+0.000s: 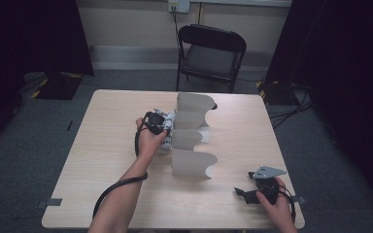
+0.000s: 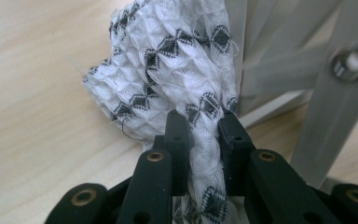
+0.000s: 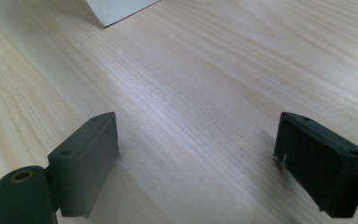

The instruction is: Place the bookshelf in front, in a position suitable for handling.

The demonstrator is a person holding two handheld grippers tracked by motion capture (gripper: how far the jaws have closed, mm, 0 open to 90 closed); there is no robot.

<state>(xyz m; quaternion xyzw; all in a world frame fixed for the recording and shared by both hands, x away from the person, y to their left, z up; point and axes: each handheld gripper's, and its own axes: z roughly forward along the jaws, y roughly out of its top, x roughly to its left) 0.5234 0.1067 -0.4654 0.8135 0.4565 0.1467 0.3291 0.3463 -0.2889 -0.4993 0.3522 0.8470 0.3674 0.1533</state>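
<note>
A white cloth with black diamond marks [image 2: 168, 60] is bunched up and hangs down to the wooden table [image 2: 32, 121], right beside a white rack of curved dividers [image 1: 190, 136]. My left gripper [image 2: 201, 126] is shut on a twisted strand of that cloth. From above, the left gripper [image 1: 161, 127] sits at the rack's left side with the cloth [image 1: 167, 119] under it. My right gripper [image 3: 196, 144] is open over bare wood, nothing between its jaws. It rests near the table's front right edge [image 1: 245, 194].
A black folding chair [image 1: 211, 53] stands behind the table. Dark curtains hang at both sides. Cables lie on the grey floor at the right. A corner of the white rack [image 3: 116, 9] shows ahead of the right gripper.
</note>
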